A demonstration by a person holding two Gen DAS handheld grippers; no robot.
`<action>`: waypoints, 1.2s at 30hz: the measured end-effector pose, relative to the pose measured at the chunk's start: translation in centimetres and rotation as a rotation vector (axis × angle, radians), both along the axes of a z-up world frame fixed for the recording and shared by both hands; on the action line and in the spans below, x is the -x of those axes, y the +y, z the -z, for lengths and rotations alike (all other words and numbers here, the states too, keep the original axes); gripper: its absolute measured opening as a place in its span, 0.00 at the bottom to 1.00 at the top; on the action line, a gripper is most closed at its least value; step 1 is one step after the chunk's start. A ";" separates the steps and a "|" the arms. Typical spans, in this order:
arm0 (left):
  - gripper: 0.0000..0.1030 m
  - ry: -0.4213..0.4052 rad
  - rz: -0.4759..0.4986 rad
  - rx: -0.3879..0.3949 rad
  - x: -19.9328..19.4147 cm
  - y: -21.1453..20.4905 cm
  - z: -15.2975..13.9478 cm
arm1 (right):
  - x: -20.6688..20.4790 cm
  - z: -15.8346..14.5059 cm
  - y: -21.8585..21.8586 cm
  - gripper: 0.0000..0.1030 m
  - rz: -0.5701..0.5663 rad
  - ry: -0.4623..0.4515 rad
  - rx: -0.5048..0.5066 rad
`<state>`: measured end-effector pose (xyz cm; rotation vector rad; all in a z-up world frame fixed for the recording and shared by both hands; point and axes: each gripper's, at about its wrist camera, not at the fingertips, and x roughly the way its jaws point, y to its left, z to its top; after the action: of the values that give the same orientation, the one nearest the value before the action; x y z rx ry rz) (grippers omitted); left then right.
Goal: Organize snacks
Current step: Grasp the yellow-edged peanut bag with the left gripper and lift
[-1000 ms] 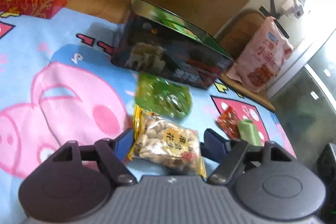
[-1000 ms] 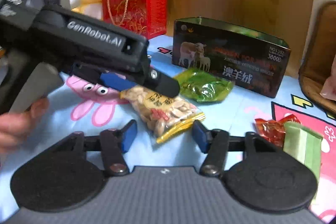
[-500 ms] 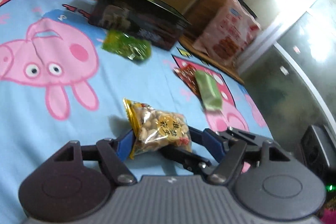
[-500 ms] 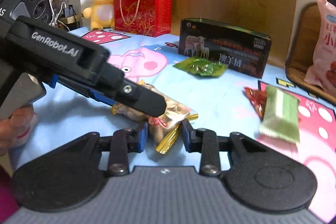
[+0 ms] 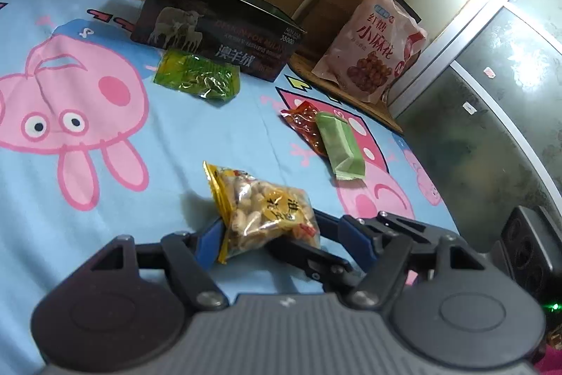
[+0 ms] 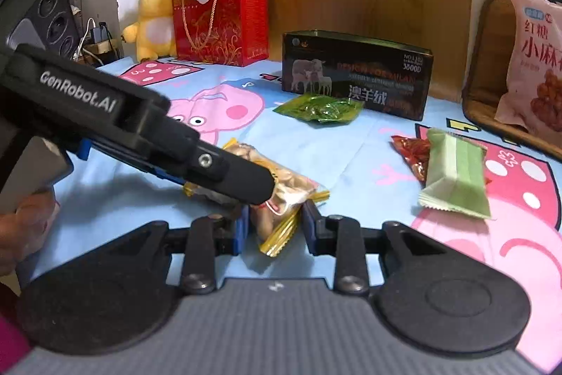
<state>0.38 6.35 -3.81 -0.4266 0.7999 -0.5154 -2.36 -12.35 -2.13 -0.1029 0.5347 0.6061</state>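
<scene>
A clear bag of peanuts (image 5: 267,209) with yellow ends is held above the blue cartoon sheet. My left gripper (image 5: 277,234) sits around it, its jaws wide; whether they press it I cannot tell. My right gripper (image 6: 274,227) is shut on the bag's near end (image 6: 281,220). The right gripper's fingers (image 5: 309,255) cross under the bag in the left wrist view. A green snack pack (image 5: 198,78), a red snack pack (image 5: 304,122) and a pale green bar (image 5: 339,143) lie on the sheet. An open dark box (image 5: 224,34) stands behind them.
A red gift box (image 6: 221,20) with plush toys stands at the back left. A large pink snack bag (image 5: 372,44) leans on a wooden chair at the right. A glass cabinet (image 5: 491,115) is beyond the bed's right edge.
The right gripper closed on the peanut bag. Both grippers pulled back from the dark box with the bag, and the left jaws widened.
</scene>
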 end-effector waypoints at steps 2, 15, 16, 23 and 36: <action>0.68 -0.004 0.002 0.003 0.0 0.0 0.0 | 0.0 0.1 0.0 0.37 0.001 0.006 -0.001; 0.72 -0.014 0.010 0.017 0.3 0.2 0.0 | 0.2 0.3 -0.6 0.42 0.031 0.012 -0.039; 0.72 -0.013 0.009 0.022 0.4 0.3 0.0 | 0.2 0.3 -0.6 0.42 0.031 0.012 -0.039; 0.70 -0.021 0.005 0.031 0.6 0.5 0.2 | 0.1 0.3 -0.7 0.43 0.027 0.009 -0.032; 0.50 -0.033 -0.007 0.039 0.1 0.7 -0.7 | -0.2 -0.4 -0.5 0.35 0.052 0.007 -0.061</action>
<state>0.30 7.04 -3.07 -0.4556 0.7574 -0.5314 -2.18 -12.83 -1.69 -0.0295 0.5232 0.5720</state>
